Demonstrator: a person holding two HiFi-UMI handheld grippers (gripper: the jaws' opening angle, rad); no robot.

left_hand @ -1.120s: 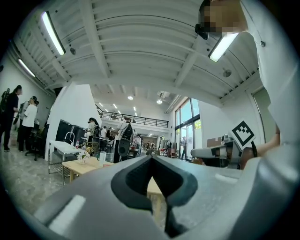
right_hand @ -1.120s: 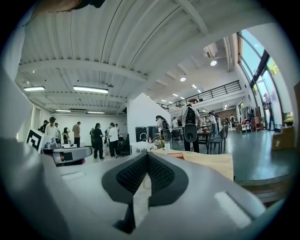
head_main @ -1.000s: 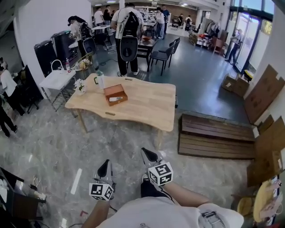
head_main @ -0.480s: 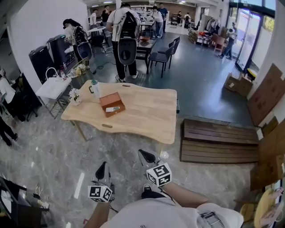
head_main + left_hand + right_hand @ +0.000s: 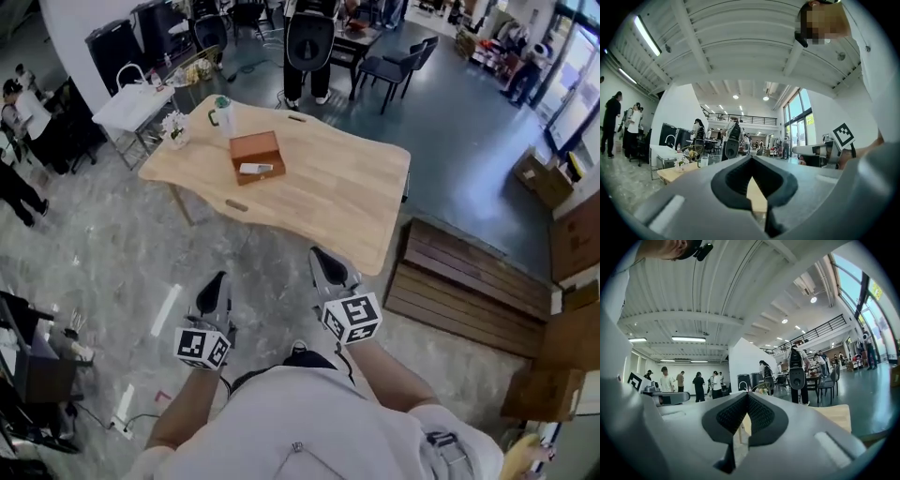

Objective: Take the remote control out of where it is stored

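1. Left gripper view: the left tongs (image 5: 751, 160) are pressed together. Their dark padded tips meet at a point, nothing is pinched between them, and they point level across the room.
2. In the right gripper view the right tongs (image 5: 746, 397) are likewise pressed together at the tips and grip nothing.
3. In the head view both tongs sit at the lower middle of the frame, side by side above the marbled floor (image 5: 103, 253). Each has its marker cube on the end nearer the person, and the left one is slightly lower in the frame than the right.
4. The wooden surface (image 5: 337, 202) lies in the upper middle of the frame, well apart from both tongs, and neither touches it.
5. Toward the left part of the surface stands an open brown box (image 5: 255, 147). The remote control (image 5: 256, 169) lies inside it, a pale bar near the box's lower wall.
6. Above the box in the frame, an upright bottle with a green cap (image 5: 222, 111) stands near the surface's far-left edge. A small vase of white flowers (image 5: 174, 128) is just to its left.
7. A person (image 5: 309, 42) stands at the top of the frame, just beyond the far edge of the surface.
8. A dark slatted wooden platform (image 5: 469, 281) lies on the floor to the right of the surface. Cardboard boxes (image 5: 544, 178) sit near the right edge of the frame.
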